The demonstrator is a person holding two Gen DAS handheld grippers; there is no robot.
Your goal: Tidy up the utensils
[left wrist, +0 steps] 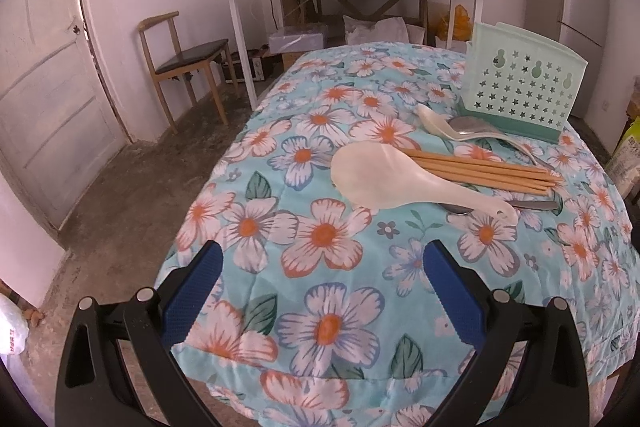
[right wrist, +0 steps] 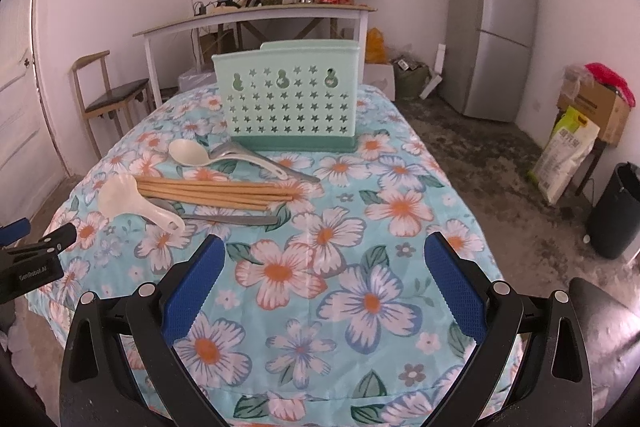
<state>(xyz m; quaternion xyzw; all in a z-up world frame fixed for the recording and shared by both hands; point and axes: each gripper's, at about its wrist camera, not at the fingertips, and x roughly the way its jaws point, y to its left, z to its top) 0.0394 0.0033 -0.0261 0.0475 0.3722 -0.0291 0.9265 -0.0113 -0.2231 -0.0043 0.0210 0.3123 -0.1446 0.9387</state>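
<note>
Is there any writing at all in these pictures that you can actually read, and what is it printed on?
"GenRobot.AI": white letters on the black body of the left gripper, at the left edge of the right wrist view.
Sack leaning by the cardboard box: large printed characters, too blurred to read.
Sticker on the fridge: too small to read.
Red bottle label on the far table: unreadable.

Utensil holder (right wrist: 289, 98) stands behind two spoons (right wrist: 208, 157); chopsticks (right wrist: 216, 191) lie nearer, rice paddle (right wrist: 132, 201) at their left
</note>
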